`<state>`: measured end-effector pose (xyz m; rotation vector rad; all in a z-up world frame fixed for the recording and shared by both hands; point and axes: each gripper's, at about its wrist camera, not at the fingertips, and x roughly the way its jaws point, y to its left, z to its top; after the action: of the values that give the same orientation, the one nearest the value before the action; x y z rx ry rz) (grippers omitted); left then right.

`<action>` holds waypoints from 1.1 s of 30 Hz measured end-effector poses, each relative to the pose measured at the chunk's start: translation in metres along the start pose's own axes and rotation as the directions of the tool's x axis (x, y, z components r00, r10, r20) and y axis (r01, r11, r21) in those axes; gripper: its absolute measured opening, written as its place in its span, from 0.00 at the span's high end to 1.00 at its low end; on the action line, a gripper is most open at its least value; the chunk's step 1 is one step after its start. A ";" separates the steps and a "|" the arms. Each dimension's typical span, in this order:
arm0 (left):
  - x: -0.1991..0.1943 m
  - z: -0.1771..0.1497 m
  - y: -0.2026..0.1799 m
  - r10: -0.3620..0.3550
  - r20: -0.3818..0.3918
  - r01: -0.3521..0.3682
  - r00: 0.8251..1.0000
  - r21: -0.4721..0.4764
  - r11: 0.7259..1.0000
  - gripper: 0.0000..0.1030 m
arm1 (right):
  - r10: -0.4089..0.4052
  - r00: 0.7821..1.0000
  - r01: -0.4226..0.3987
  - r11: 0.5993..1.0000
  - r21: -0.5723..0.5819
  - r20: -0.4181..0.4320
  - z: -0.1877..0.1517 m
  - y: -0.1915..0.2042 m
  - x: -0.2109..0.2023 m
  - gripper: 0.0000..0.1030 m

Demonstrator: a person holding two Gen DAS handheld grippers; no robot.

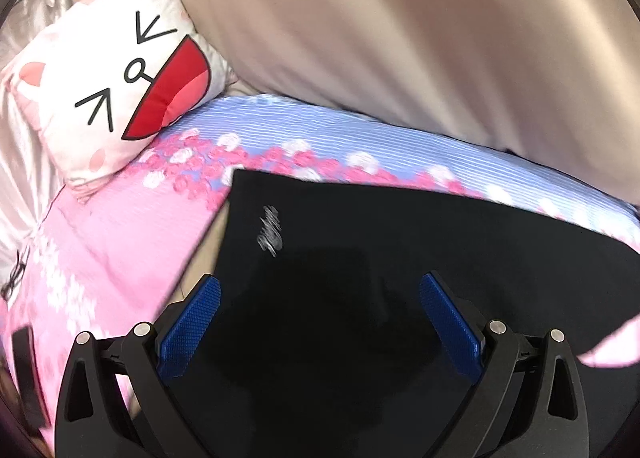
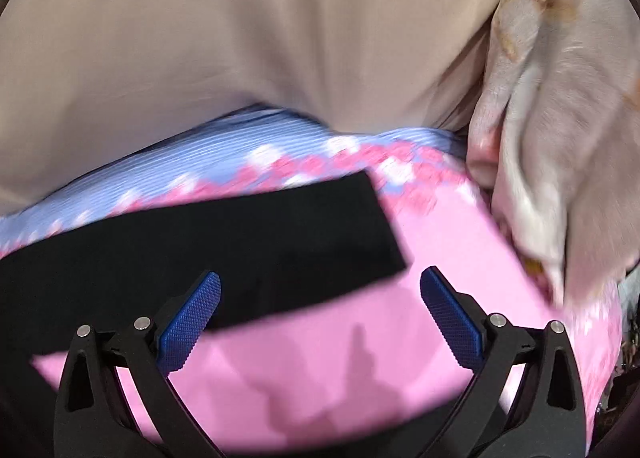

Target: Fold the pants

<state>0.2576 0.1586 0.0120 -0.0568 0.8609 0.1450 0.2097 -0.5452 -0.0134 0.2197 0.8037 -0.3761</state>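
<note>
Black pants [image 1: 380, 266] lie flat on the pink bedspread [image 2: 320, 358], a cat-face pillow [image 1: 116, 85] beside them. Their white print [image 1: 270, 232] is too blurred to read. Both the left gripper [image 1: 320, 326] and right gripper [image 2: 320, 322] hang wide, empty.

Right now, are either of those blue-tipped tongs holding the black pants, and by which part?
Nothing is held. The left tongs and the right tongs both stand open above the black fabric pants, which lie on the pink and blue bedsheet.
</note>
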 end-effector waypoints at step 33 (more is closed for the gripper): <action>0.100 0.085 0.074 -0.077 -0.151 0.064 0.986 -0.094 0.994 0.77 | 0.217 0.976 -0.217 0.976 -0.010 -0.013 0.059 -0.034 0.038 0.83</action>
<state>0.3743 0.2514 -0.0077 -0.1838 1.0056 0.1134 0.2586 -0.6050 -0.0029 0.2965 0.7843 -0.1646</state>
